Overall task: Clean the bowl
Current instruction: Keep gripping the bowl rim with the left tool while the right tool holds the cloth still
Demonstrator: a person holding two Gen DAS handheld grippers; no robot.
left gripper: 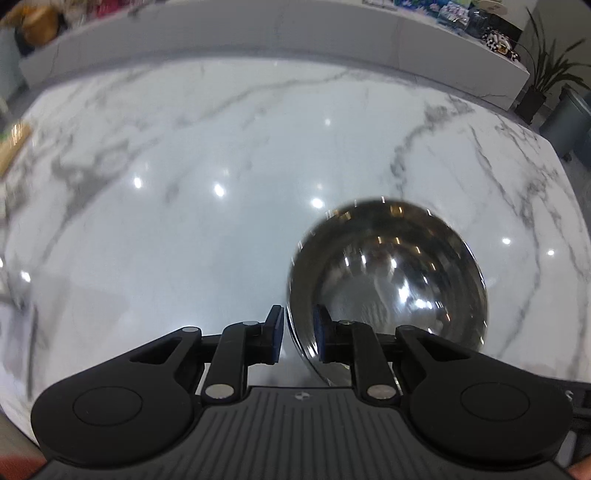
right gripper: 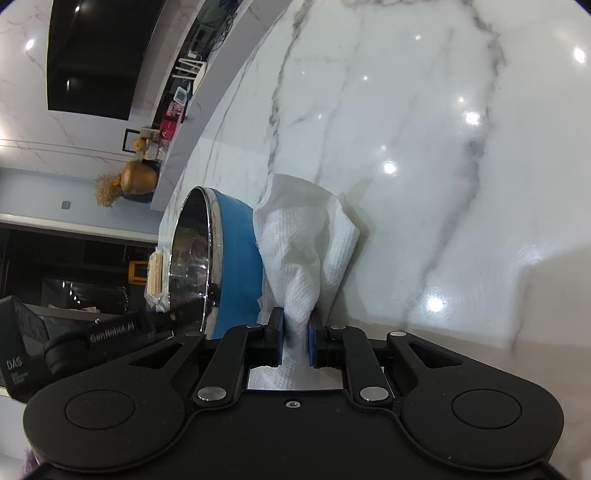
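Note:
The bowl (left gripper: 388, 277) is shiny steel inside and blue outside (right gripper: 238, 258). It stands tilted on the white marble table (left gripper: 184, 229). My left gripper (left gripper: 299, 332) is shut on the bowl's near rim, with one blue pad outside the wall and the other inside. In the right wrist view the left gripper's black body (right gripper: 110, 334) reaches to the rim from the lower left. My right gripper (right gripper: 295, 332) is shut on a crumpled white paper towel (right gripper: 306, 240). The towel bunches up against the bowl's blue outer wall, just above the table.
A raised marble ledge (left gripper: 258, 33) runs along the table's far side. Beyond the table's right corner stand a potted plant (left gripper: 546, 74) and a grey bin (left gripper: 569, 118). A clear packet of sticks (right gripper: 157, 273) lies behind the bowl.

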